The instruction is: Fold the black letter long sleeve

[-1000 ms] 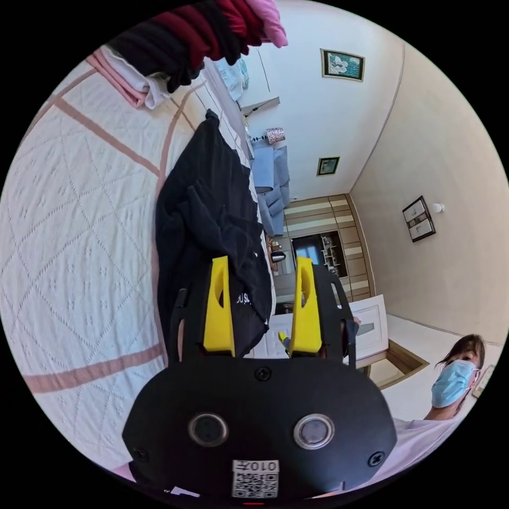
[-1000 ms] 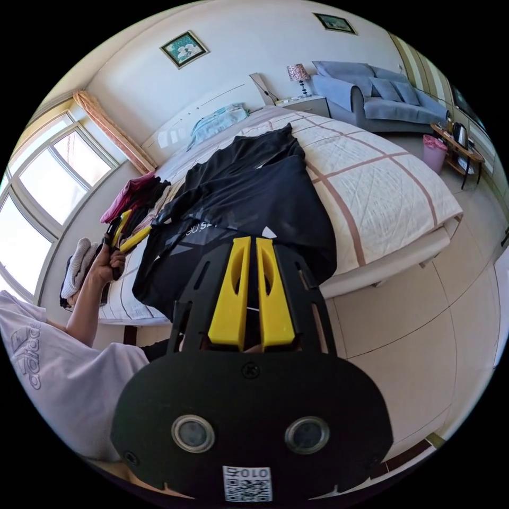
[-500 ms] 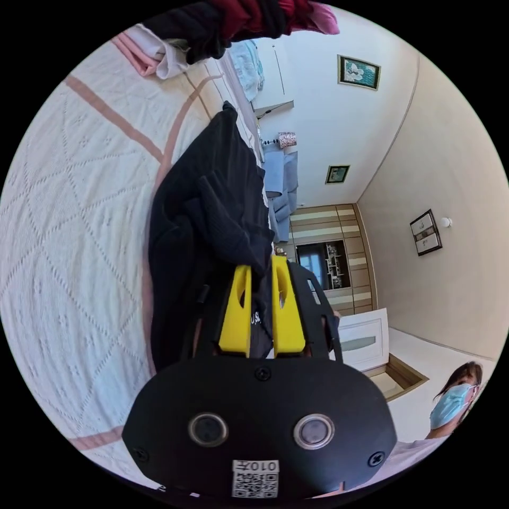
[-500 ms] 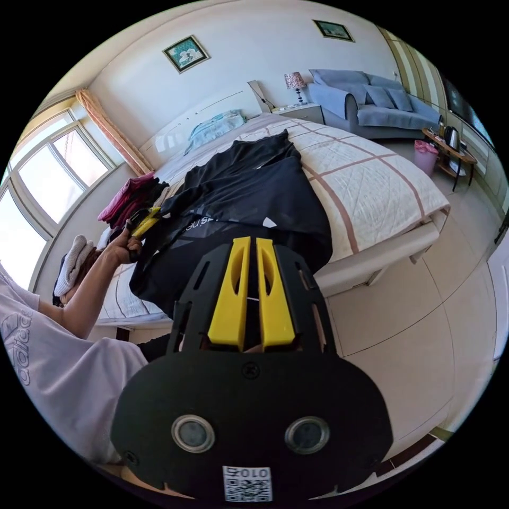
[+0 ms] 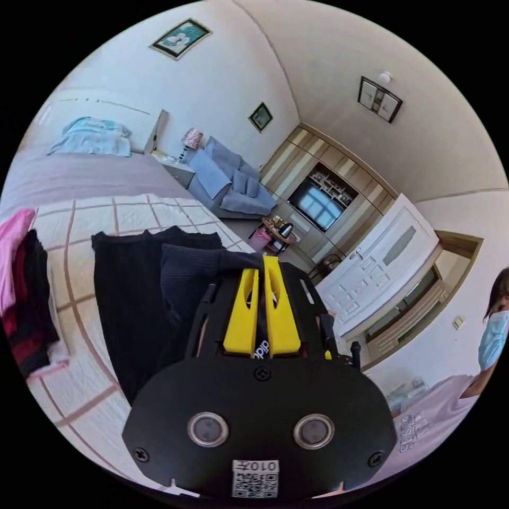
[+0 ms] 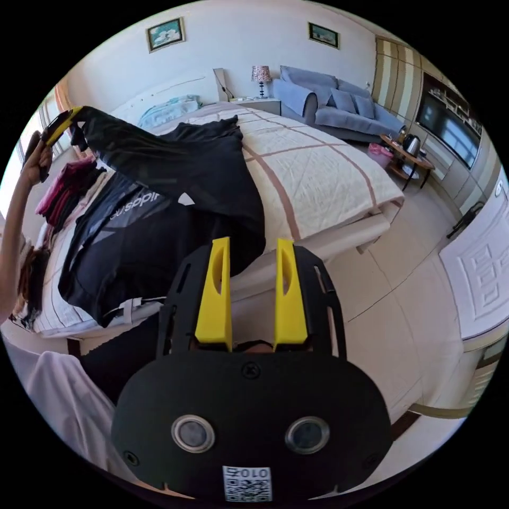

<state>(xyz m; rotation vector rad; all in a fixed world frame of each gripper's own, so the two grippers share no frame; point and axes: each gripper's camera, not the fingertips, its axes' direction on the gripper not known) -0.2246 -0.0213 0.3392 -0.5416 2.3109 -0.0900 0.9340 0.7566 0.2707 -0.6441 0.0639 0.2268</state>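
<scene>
Cream walls hung with framed pictures enclose a bedroom where a bed under a quilted white cover with pink stripes fills the middle, a blue sofa and a lamp standing beyond it on the far side. Across this bed lies the black letter long sleeve, its near part spilling over the bed's edge and white lettering showing on the chest. One end of it is lifted off the bed and stretched up to the left, where the left claw, held in a hand, has it pinched; in the left gripper view the left claw's yellow jaws sit almost together with black fabric caught between them. The right claw hangs near the bed's edge over the tiled floor, its jaws wide apart and holding nothing. A pile of pink and red clothes sits on the bed's left side.
</scene>
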